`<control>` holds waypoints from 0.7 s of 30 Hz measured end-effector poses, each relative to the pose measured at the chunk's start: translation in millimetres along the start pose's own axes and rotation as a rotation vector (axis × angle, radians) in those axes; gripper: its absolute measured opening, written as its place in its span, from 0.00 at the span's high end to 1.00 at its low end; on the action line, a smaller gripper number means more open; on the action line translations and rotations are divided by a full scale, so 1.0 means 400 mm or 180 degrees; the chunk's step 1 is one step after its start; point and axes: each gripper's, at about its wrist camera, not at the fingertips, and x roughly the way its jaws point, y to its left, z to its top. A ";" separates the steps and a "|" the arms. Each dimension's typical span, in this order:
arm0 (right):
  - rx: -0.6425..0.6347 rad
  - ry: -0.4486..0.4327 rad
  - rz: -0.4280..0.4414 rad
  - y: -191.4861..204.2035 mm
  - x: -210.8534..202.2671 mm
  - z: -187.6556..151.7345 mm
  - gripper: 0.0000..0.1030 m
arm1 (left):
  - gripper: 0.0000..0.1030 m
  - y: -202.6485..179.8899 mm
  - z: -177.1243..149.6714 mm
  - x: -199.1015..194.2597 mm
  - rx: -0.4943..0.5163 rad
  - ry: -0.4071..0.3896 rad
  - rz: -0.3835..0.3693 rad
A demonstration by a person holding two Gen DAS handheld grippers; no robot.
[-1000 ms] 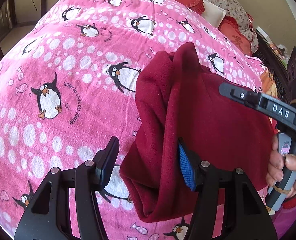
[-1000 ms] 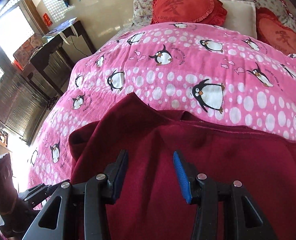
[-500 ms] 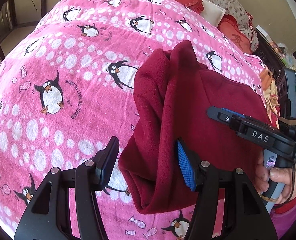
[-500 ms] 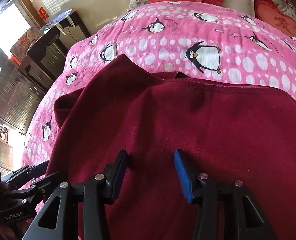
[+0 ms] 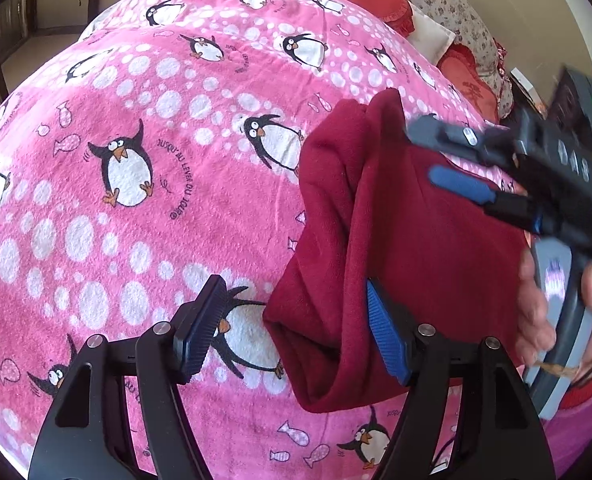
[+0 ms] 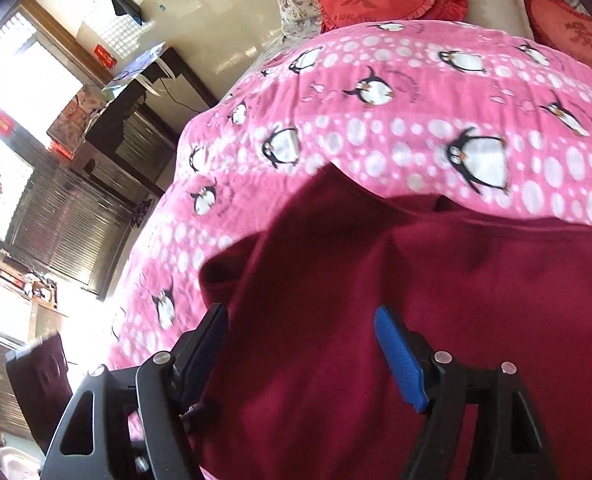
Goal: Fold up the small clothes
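Since a second ago, right claw has lifted off the maroon garment lying folded on the bed; both claws gape empty. Left claw should pinch the near fold squarely.

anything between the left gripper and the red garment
Nothing visible. The left gripper is open right at the folded edge of the red garment, which lies on the pink blanket. The right gripper, also open, hovers over the garment's far side, clear of that edge.
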 end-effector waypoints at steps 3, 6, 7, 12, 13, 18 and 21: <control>0.0121 0.0172 0.0064 0.015 0.068 0.039 0.22 | 0.31 0.008 -0.005 0.009 -0.0014 0.0016 -0.0048; 0.0220 0.0244 0.0037 0.041 0.115 0.074 0.22 | 0.27 0.015 -0.010 0.019 -0.0030 0.0026 -0.0095; 0.0194 0.0271 -0.0018 0.049 0.136 0.085 0.22 | 0.26 0.016 -0.011 0.022 -0.0028 0.0018 -0.0112; -0.0079 0.0486 -0.0602 0.113 0.205 0.109 0.21 | 0.24 0.010 -0.008 0.034 0.0076 -0.0037 -0.0138; -0.0118 0.0531 -0.0679 0.114 0.224 0.108 0.21 | 0.23 0.011 -0.007 0.036 0.0073 -0.0042 -0.0151; -0.0383 0.0527 -0.0769 0.129 0.252 0.093 0.21 | 0.17 0.003 0.005 0.050 0.0077 -0.0061 -0.0206; -0.0564 0.0473 -0.0844 0.131 0.228 0.069 0.53 | 0.15 -0.007 0.008 0.057 0.0118 -0.0085 -0.0190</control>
